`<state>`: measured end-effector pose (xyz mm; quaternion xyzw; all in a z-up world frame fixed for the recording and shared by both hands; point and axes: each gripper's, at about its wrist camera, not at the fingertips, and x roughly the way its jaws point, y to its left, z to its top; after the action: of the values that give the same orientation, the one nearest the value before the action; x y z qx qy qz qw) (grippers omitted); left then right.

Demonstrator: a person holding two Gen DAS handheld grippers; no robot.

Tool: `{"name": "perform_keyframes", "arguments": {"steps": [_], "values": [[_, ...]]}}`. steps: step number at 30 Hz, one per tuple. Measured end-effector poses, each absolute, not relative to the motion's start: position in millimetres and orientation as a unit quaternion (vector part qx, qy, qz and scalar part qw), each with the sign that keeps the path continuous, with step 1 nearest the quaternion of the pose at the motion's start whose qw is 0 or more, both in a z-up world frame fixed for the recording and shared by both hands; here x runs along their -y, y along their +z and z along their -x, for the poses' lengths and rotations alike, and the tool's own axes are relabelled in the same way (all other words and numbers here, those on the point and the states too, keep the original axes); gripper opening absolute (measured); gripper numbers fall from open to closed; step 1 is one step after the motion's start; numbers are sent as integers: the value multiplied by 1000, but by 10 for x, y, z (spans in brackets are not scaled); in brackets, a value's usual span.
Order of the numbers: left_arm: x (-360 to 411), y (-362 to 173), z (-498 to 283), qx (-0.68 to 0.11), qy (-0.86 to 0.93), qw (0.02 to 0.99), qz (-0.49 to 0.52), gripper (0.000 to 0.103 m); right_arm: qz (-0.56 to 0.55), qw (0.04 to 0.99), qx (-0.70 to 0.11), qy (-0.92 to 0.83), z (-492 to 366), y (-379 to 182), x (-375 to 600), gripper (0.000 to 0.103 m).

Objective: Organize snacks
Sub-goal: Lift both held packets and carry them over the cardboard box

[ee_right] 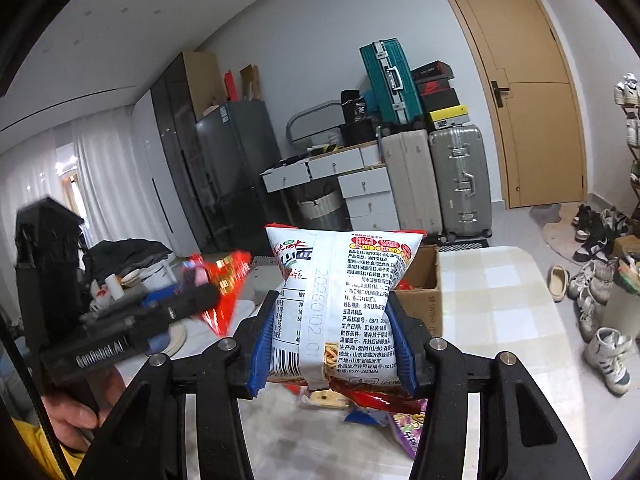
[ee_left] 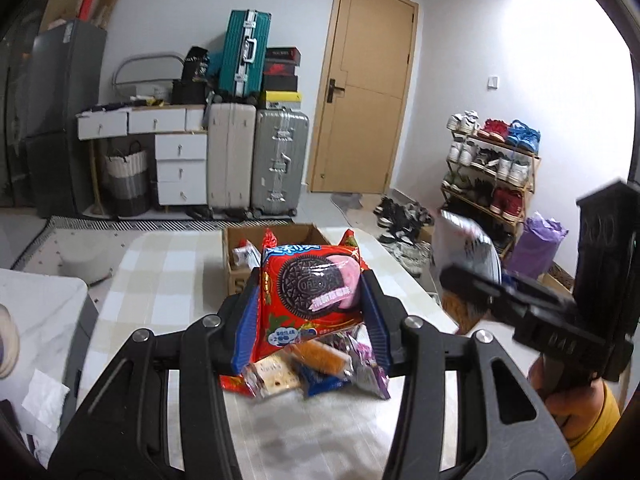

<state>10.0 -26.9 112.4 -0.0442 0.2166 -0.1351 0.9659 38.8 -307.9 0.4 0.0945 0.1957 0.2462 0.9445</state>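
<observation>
My left gripper (ee_left: 310, 300) is shut on a red Oreo bag (ee_left: 312, 292) and holds it above the table. My right gripper (ee_right: 332, 320) is shut on a white noodle snack bag (ee_right: 344, 296), held upright above the table. Each gripper shows blurred in the other view: the right one with its white bag (ee_left: 464, 240), the left one with its red bag (ee_right: 224, 284). A pile of small snack packets (ee_left: 316, 368) lies on the table under the grippers and also shows in the right wrist view (ee_right: 372, 404). An open cardboard box (ee_left: 272, 240) stands at the table's far end, with a packet inside.
The checked tablecloth table (ee_left: 168, 280) reaches to the box (ee_right: 420, 304). Beyond stand suitcases (ee_left: 256, 160), white drawers (ee_left: 180, 168), a door (ee_left: 360, 92) and a shoe rack (ee_left: 492, 168). Shoes lie on the floor to the right (ee_right: 600, 280). A cluttered side surface (ee_right: 132, 272) lies left.
</observation>
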Motion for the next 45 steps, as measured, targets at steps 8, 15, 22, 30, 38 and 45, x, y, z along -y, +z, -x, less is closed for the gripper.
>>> {"name": "perform_keyframes", "arguments": {"steps": [8, 15, 22, 30, 38, 45], "values": [[351, 1206, -34, -219, -132, 965, 55, 44, -95, 947, -207, 227, -286, -200, 3118, 51], [270, 1070, -136, -229, -125, 963, 63, 44, -95, 945, -218, 226, -418, -259, 3048, 51], [214, 1015, -430, -239, -130, 960, 63, 44, -80, 945, -212, 236, -656, -132, 2948, 51], [113, 1148, -1162, -243, -125, 960, 59, 44, -63, 943, -212, 250, -1277, 162, 2849, 51], [122, 1207, -2124, -270, -120, 954, 52, 44, -55, 937, -229, 258, -2184, 426, 2692, 51], [184, 996, -3093, -324, -120, 937, 59, 44, -54, 928, -265, 256, -3012, 418, 2543, 51]]}}
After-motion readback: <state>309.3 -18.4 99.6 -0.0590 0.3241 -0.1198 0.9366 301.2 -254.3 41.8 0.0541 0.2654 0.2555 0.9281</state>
